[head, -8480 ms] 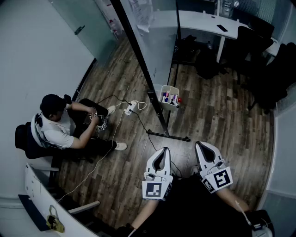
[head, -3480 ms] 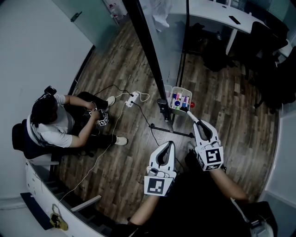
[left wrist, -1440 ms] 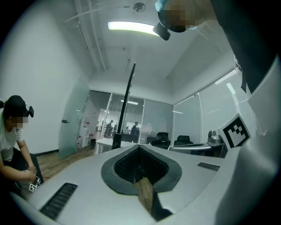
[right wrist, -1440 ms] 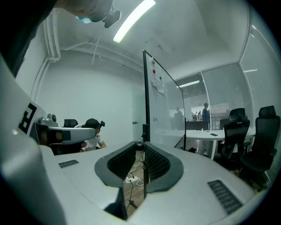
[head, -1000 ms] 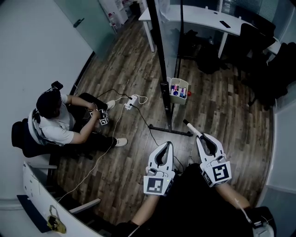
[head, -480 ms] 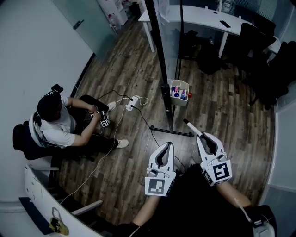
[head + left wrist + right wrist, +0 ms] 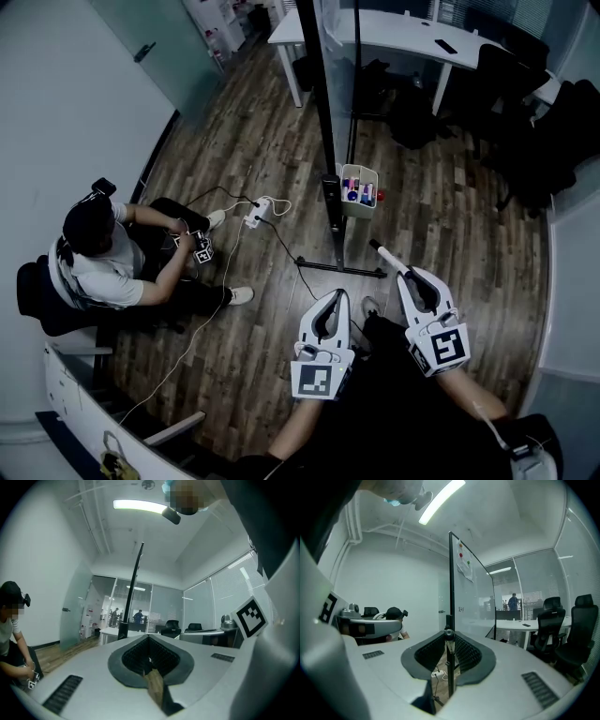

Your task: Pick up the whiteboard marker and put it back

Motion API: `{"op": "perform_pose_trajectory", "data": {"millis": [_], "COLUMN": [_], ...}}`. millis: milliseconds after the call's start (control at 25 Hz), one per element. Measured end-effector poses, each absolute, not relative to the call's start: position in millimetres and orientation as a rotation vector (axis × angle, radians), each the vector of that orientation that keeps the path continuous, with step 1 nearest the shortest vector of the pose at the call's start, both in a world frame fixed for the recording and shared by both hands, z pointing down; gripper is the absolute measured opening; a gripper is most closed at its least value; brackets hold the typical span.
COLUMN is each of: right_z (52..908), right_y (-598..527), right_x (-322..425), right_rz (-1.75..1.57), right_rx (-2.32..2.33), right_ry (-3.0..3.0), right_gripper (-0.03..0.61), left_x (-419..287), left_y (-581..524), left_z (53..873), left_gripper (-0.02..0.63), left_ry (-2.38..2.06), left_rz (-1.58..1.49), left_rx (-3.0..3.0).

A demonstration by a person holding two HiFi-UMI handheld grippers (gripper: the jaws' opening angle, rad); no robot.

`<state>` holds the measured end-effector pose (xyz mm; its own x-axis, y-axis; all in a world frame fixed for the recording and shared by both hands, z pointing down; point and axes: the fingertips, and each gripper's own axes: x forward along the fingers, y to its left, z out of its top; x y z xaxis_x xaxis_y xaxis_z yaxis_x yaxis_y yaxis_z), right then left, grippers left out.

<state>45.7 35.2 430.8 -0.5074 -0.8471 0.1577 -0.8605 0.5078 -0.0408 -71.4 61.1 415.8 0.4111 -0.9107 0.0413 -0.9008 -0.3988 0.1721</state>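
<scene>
One light, stiff whiteboard marker (image 7: 382, 254) juts from the right claw (image 7: 401, 274), clamped at its rear, short of the marker bin (image 7: 357, 209). Its smooth barrel probably slips easily, so a mid-barrel hold seems safest. The left claw (image 7: 337, 293) sits closed, empty.

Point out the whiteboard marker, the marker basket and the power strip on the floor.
whiteboard marker (image 7: 385, 257), head view, middle of its white barrel
marker basket (image 7: 357, 210), head view, its near wall
power strip (image 7: 254, 213), head view, middle of its white body
</scene>
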Motion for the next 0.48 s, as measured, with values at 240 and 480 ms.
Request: {"op": "perform_pose_trajectory", "data": {"millis": [240, 480], "right_z": [436.0, 448.4], "right_y": [5.3, -35.6], "right_x": [45.0, 42.4], "right_rz": [0.175, 0.195], "right_rx": [1.461, 1.443], "right_ry": [-2.635, -2.632], "right_gripper": [0.077, 0.077], "left_x": [-67.2, -69.3], "left_y": [32.7, 3.6], "left_z": [410.0, 413.3], "left_gripper": [0.002, 0.002], "left_ry": [-1.634, -1.676], "left_rz": [-0.109, -0.097], "left_rx": [2.496, 2.465]}}
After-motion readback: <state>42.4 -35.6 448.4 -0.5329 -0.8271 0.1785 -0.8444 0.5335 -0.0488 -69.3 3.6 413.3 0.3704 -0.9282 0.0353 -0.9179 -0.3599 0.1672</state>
